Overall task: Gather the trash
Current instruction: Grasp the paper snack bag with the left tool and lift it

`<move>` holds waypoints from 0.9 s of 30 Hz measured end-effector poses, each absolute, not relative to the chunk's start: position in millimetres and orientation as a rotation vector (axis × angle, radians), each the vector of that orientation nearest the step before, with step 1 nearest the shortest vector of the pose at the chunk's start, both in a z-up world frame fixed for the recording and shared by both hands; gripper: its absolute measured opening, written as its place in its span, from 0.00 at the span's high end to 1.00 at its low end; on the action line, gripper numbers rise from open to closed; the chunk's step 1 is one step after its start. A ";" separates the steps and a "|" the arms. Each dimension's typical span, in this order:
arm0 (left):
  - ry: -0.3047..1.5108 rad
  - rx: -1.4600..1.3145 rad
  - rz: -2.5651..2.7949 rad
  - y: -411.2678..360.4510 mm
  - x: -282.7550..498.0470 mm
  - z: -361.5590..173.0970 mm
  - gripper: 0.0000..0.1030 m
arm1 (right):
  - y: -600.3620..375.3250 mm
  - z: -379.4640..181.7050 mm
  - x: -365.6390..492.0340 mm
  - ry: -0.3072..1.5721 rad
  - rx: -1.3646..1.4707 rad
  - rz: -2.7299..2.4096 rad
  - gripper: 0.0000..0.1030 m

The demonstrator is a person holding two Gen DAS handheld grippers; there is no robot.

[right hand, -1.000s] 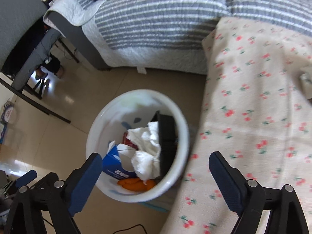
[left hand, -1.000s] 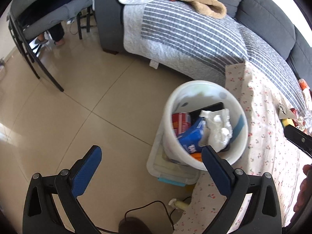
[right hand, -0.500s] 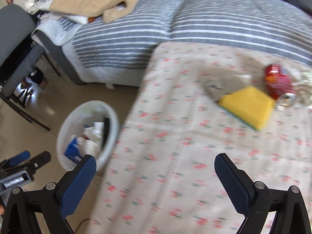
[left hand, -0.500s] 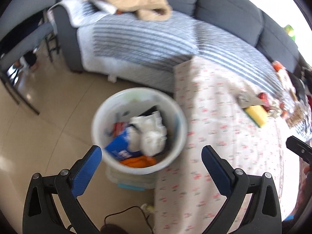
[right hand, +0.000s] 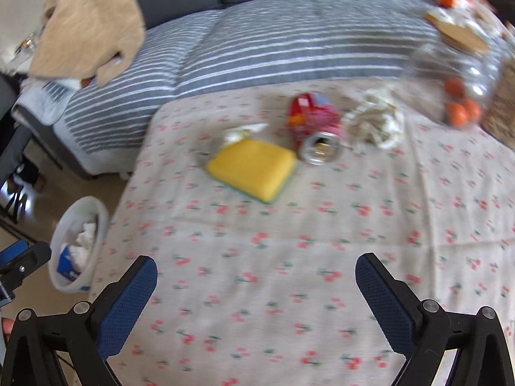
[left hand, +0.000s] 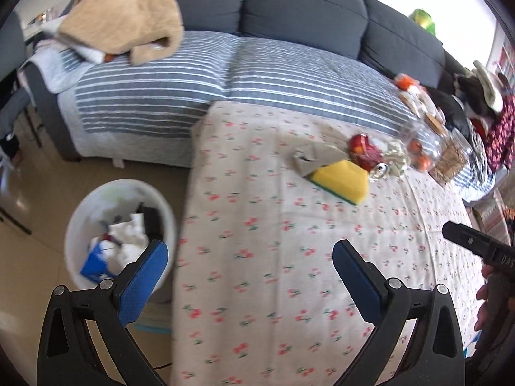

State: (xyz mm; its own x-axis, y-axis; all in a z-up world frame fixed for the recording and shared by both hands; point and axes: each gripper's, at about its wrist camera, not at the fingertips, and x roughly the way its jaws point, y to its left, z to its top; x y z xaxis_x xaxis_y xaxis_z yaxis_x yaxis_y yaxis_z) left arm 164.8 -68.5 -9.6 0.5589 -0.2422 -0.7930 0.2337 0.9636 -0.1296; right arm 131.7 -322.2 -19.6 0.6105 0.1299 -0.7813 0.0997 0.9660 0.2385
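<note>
A white bin (left hand: 77,222) with tissues and a blue packet stands on the floor left of the table; it also shows in the right wrist view (right hand: 66,231). On the cherry-print tablecloth (right hand: 289,241) lie a yellow sponge (right hand: 251,167), a red can (right hand: 313,125) on its side, a crumpled paper scrap (right hand: 239,132) and a crumpled tissue (right hand: 375,122). The sponge (left hand: 341,178) and can (left hand: 363,149) also show in the left wrist view. My left gripper (left hand: 249,268) is open and empty over the table's left edge. My right gripper (right hand: 256,284) is open and empty, short of the sponge.
A clear jar (right hand: 450,80) with small orange fruits lies at the table's far right. A grey sofa with a striped cover (left hand: 225,74) and a beige blanket (left hand: 128,13) stands behind the table. A chair (right hand: 13,148) stands at the left.
Both grippers have swung right, away from the bin and over the table. The sponge, can and tissue have come into view. Both stay open and empty.
</note>
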 end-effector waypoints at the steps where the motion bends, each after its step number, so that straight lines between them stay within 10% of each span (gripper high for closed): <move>1: 0.934 -0.001 -0.287 -78.0 166.6 -9.1 0.00 | -329.0 -20.5 130.8 0.923 0.277 0.009 0.01; 27: 1.128 0.026 -0.357 -226.5 325.2 -54.1 0.04 | -484.8 -38.2 112.5 0.952 0.428 -0.187 0.00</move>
State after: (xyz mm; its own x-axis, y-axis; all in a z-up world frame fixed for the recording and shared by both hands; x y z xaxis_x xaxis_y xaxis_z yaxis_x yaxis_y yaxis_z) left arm 325.2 -226.5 -54.1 0.3776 -0.2662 -0.8869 0.2928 0.9430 -0.1584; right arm 112.5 -484.8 -38.2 0.5720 0.0319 -0.8196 0.3392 0.9006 0.2717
